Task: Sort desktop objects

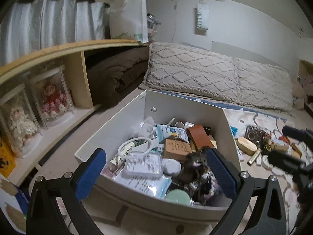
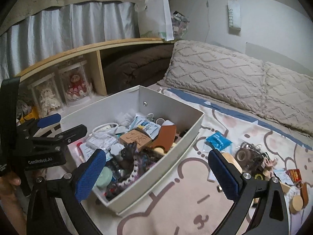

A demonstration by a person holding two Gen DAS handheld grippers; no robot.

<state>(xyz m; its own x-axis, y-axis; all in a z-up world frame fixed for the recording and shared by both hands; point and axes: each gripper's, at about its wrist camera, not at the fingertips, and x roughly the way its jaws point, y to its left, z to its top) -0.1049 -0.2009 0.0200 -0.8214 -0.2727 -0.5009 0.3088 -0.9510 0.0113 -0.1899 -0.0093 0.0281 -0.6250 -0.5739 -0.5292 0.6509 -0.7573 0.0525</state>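
Note:
A white box (image 1: 125,121) (image 2: 172,156) stands on the bed, packed with small items: a brown leather case (image 1: 199,137), a carved wooden block (image 1: 177,147), a clear plastic case (image 1: 143,165), a green jar (image 1: 177,195) and a dark dragon figure (image 2: 129,152). My left gripper (image 1: 156,173) hangs open over the box's near edge, holding nothing. It shows at the left (image 2: 72,122) in the right wrist view. My right gripper (image 2: 156,176) is open and empty above the box's right wall and the bedspread. Loose items lie to the right: a blue packet (image 2: 217,140), a tape roll (image 2: 241,154), a wooden oval box (image 1: 246,145) and a gold tube (image 1: 254,156).
The bear-print bedspread (image 2: 176,205) is bare in front of the box. Knitted beige pillows (image 1: 205,74) line the wall behind. On the left, a wooden shelf (image 1: 58,49) holds dolls in clear cases (image 1: 52,96), a folded brown blanket (image 1: 117,72) and a white bag (image 1: 127,17). A hand (image 2: 9,180) grips the left gripper.

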